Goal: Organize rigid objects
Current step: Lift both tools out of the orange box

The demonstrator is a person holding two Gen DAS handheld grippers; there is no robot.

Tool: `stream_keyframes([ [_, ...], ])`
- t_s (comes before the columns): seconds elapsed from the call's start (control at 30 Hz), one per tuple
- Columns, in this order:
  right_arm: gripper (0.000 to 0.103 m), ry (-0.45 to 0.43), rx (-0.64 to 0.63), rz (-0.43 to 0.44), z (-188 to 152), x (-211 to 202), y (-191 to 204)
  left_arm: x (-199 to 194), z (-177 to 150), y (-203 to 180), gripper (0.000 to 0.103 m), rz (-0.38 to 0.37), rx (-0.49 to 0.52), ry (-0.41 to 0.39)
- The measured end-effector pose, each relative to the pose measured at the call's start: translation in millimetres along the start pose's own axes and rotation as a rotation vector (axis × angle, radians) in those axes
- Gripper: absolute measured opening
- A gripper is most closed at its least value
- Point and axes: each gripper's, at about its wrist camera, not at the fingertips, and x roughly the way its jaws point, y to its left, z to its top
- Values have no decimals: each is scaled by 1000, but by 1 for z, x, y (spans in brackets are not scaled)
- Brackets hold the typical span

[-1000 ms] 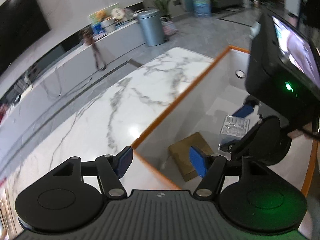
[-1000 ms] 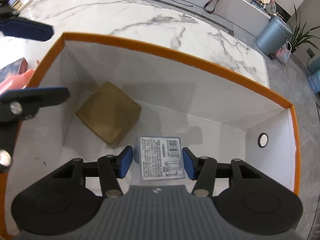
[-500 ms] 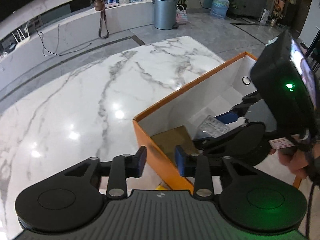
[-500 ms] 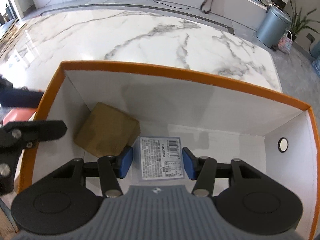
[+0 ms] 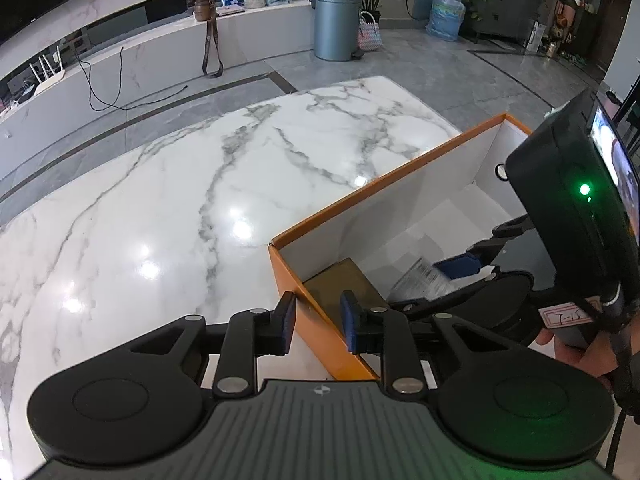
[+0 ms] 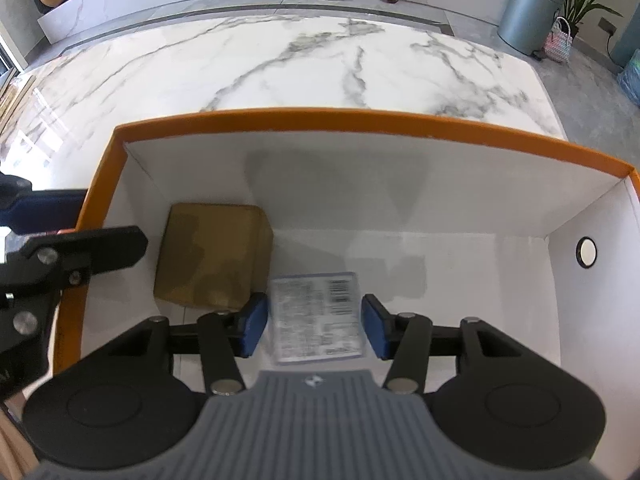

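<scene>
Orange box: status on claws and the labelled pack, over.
Left claw shut on orange box wall. Right claw holding labelled pack inside box. Brown carton close beside pack, left corner.

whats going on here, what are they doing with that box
A person is sorting items into an orange box with two handheld tools. The left tool has just closed on the box's wall, apparently steadying it. The right tool holds a labelled clear case low inside, beside a brown cardboard box on its floor.
</scene>
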Motion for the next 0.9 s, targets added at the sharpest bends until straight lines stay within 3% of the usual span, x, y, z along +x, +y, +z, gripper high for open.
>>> stream_keyframes([
  [0.1,60,-4,-7,-15,-2,-3,0,-8,1,2,32,-13,-26,-8],
  [0.43,61,-63,-31,-29,-7,-36,7,-42,-5,1,32,4,-8,-40],
  [0.9,61,-333,-157,28,-36,-114,71,-99,-49,20,33,67,-1,-120],
])
